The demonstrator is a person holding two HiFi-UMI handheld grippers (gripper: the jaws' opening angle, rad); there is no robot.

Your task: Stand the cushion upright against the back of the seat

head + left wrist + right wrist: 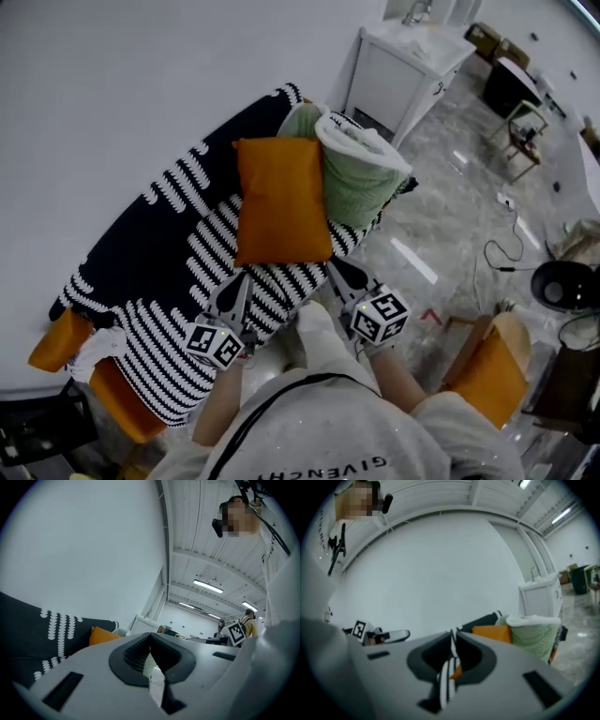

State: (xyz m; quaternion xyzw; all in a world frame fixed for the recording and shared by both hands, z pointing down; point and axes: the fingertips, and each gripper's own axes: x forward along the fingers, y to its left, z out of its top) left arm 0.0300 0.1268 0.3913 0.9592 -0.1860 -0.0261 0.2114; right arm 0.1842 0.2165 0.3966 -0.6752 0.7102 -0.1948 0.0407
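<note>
Left gripper (240,279) and right gripper (334,268) held out side by side ahead of the torso (328,431) — jaws of each pressed together, both pointing near level, bare forearms (217,403) behind them.

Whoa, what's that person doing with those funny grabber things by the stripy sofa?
A person holds a tool in each hand over the front of a sofa with a black-and-white striped cover. The left tool and right tool are both closed and neither touches the orange cushion, which sits farther back on the seat, next to a green bundle. Whether it already leans upright on the backrest is hard to tell.
</note>
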